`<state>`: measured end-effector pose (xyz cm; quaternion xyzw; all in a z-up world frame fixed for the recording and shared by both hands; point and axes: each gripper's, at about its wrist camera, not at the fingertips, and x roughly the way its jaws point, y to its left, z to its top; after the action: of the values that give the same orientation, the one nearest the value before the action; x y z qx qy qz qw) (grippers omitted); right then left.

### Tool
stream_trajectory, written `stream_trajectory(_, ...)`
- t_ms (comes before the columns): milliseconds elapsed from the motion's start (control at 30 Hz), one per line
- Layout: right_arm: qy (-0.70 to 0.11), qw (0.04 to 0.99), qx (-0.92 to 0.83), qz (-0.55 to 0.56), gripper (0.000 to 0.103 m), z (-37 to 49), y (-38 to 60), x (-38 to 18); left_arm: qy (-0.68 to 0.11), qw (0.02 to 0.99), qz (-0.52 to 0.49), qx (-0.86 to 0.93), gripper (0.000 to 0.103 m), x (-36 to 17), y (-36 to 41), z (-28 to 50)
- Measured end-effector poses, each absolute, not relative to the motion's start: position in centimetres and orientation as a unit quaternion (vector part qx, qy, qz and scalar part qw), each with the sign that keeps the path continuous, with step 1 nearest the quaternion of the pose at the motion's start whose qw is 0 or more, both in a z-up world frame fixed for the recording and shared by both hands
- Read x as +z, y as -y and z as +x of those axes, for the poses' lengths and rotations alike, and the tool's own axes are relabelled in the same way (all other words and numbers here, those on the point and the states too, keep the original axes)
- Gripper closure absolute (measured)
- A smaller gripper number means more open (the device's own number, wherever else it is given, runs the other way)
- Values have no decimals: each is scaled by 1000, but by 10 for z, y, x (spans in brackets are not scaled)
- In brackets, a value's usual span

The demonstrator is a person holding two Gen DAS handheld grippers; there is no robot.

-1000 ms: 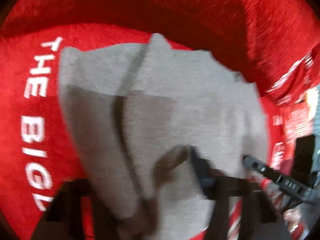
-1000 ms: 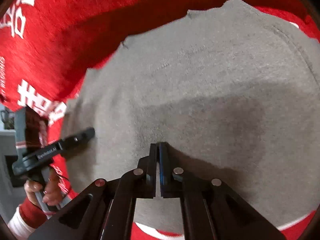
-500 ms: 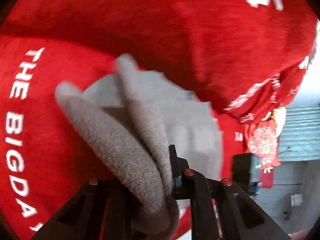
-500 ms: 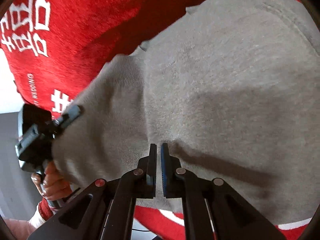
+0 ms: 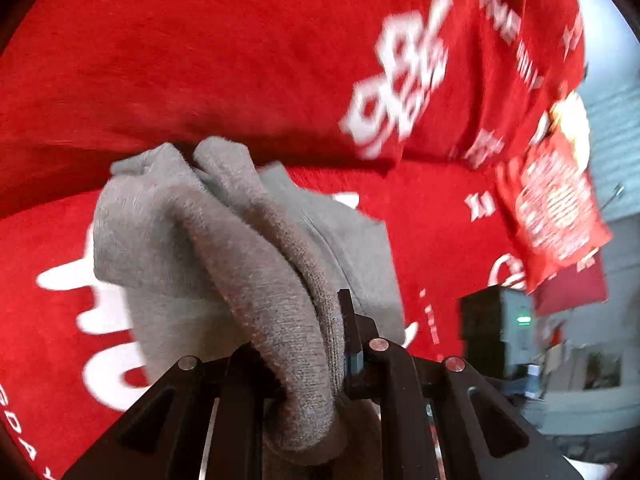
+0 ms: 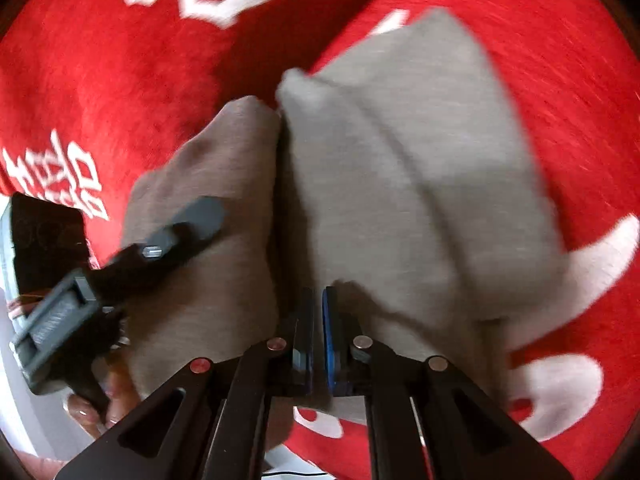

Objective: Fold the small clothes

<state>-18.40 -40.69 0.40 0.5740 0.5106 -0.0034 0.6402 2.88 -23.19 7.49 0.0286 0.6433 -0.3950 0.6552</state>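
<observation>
A small grey knit garment point(image 5: 168, 240) lies partly lifted over a red cloth point(image 5: 200, 60) with white lettering. My left gripper point(image 5: 296, 320) is shut on a thick rolled fold of it, and the fabric droops away from the jaws in a bunch. In the right wrist view the grey garment point(image 6: 420, 160) shows a crease down its middle, one half tilted up toward the left gripper point(image 6: 196, 220), which a hand point(image 6: 92, 404) carries. My right gripper point(image 6: 316, 316) has its pads almost together at the garment's near edge, with thin fabric drawn up to them.
The red cloth point(image 6: 100, 80) covers the whole work surface and rises behind as a padded back. A red printed hanging point(image 5: 556, 200) dangles at the right, with a dark box with a green light point(image 5: 492, 320) below it. Pale floor shows at the lower left point(image 6: 12, 380).
The garment lay flat a second ago. My left gripper has closed on its edge and lifted it into a bunched fold, and both grippers have swept sideways across the red cloth with it.
</observation>
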Motion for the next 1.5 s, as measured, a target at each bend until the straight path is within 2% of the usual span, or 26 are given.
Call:
stream_trajectory(200, -488, 610, -3, 624, 96, -218, 425, -17, -660, 646, 113, -365, 86, 28, 280, -5)
stream_trajectory(233, -485, 608, -2, 628, 96, -221, 427, -18, -656, 650, 123, -363, 82, 28, 283, -9)
stream_trajectory(300, -481, 603, 1, 637, 96, -231, 436, -21, -648, 651, 130, -373, 58, 31, 289, -17)
stream_trajectory(333, -479, 600, 1, 641, 96, -234, 439, -22, -642, 653, 129, -381, 42, 35, 290, -22)
stream_trajectory(367, -478, 598, 2, 644, 96, -237, 441, -23, -631, 659, 132, -388, 39, 41, 294, -27)
stream_trajectory(500, -471, 589, 2, 657, 96, -246, 452, -26, -599, 664, 167, -416, 39, 55, 309, -43)
stream_trajectory(633, -443, 572, -6, 690, 94, -265, 472, -29, -589, 683, 124, -415, 39, 79, 292, -32)
stream_trajectory(700, -417, 552, -4, 722, 83, -275, 482, -35, -588, 698, 111, -393, 14, 87, 271, -18)
stream_trajectory(733, -399, 542, -3, 739, 73, -281, 487, -37, -584, 713, 107, -372, 0, 92, 257, -10)
stream_trajectory(767, -388, 537, -1, 749, 64, -285, 491, -38, -579, 725, 104, -357, 0, 95, 245, -3)
stream_trajectory(800, -378, 532, 1, 758, 61, -288, 494, -39, -578, 733, 104, -344, 0, 97, 234, 3)
stream_trajectory(933, -342, 516, 20, 785, 37, -295, 497, -49, -580, 757, 120, -274, 0, 90, 184, 26)
stream_trajectory(1033, -333, 513, 30, 791, 33, -294, 503, -53, -595, 762, 117, -225, 0, 77, 153, 41)
stream_trajectory(1167, -366, 522, 37, 769, 31, -276, 509, -52, -615, 761, 92, -182, 0, 61, 117, 49)
stream_trajectory(1233, -407, 538, 39, 737, 31, -262, 509, -46, -627, 756, 79, -172, 0, 51, 108, 51)
stream_trajectory(1267, -426, 546, 38, 720, 36, -251, 505, -42, -632, 752, 74, -173, 0, 45, 110, 50)
stream_trajectory(1300, -458, 562, 32, 688, 46, -243, 504, -37, -638, 747, 70, -174, 0, 41, 108, 50)
stream_trajectory(1333, -486, 576, 24, 657, 84, -236, 501, -33, -644, 742, 66, -174, 0, 36, 107, 50)
stream_trajectory(1400, -550, 622, 1, 557, 88, -222, 493, -16, -651, 735, 64, -181, 0, 31, 107, 48)
stream_trajectory(1500, -546, 683, 12, 485, 88, -221, 490, 20, -648, 733, 74, -194, 0, 31, 111, 45)
